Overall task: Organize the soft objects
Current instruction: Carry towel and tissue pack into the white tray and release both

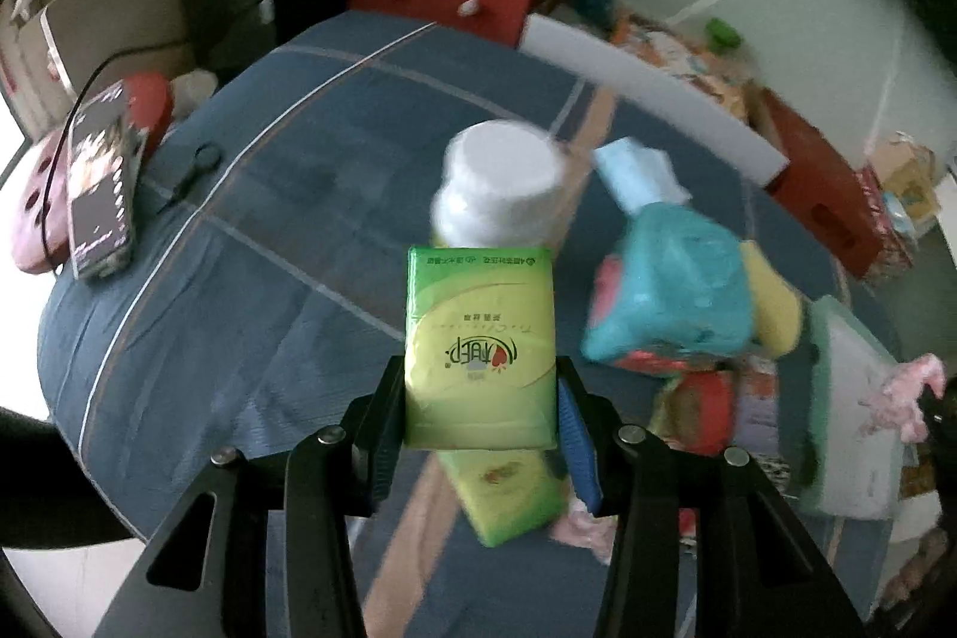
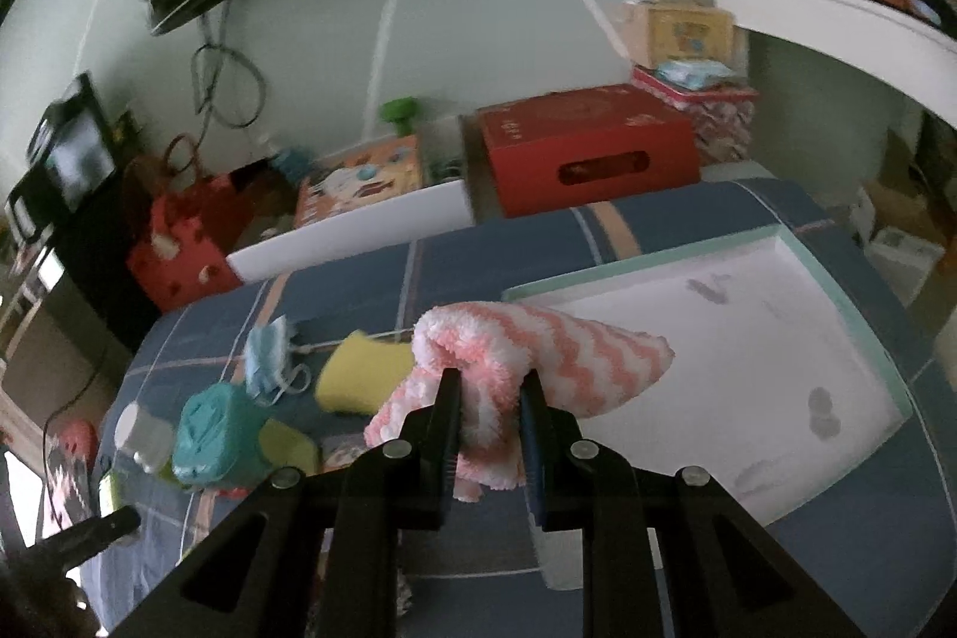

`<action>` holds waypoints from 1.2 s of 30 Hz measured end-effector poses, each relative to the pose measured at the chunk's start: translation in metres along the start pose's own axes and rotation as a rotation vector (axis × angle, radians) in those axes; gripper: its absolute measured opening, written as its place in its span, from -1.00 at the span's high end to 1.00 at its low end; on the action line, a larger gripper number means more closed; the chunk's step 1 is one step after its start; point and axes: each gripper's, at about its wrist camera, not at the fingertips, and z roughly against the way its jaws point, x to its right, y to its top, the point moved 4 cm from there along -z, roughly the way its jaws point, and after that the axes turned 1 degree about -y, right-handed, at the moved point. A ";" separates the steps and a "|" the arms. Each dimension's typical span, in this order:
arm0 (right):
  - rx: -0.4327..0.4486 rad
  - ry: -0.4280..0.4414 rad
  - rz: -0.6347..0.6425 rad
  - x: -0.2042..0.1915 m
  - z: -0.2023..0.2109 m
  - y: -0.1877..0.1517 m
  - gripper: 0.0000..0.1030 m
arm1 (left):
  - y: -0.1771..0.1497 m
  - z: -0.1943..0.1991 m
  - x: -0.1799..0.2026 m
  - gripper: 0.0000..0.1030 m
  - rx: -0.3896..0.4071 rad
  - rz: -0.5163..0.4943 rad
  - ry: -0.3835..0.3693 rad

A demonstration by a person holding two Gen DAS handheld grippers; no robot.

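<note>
Over a blue plaid bedspread (image 1: 239, 231), both grippers loaded with soft goods.

Centre of the left wrist view: left gripper (image 1: 481, 414) clamped on a green tissue pack (image 1: 478, 339), held upright above a second green pack (image 1: 508, 494); behind it a white bottle (image 1: 499, 186), to the right a teal wipes pack (image 1: 670, 291) and yellow sponge (image 1: 774, 309), all blurred. Centre of the right wrist view: right gripper (image 2: 490, 393) clenched on a pink-and-white towel (image 2: 538, 351), hanging over the near left corner of a white tray (image 2: 747, 339); blue face mask (image 2: 269, 357) at left.
</note>
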 end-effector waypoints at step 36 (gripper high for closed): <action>-0.026 -0.375 -0.333 0.182 -0.030 0.003 0.51 | -0.063 -0.076 0.385 -0.28 -0.194 -0.704 -0.330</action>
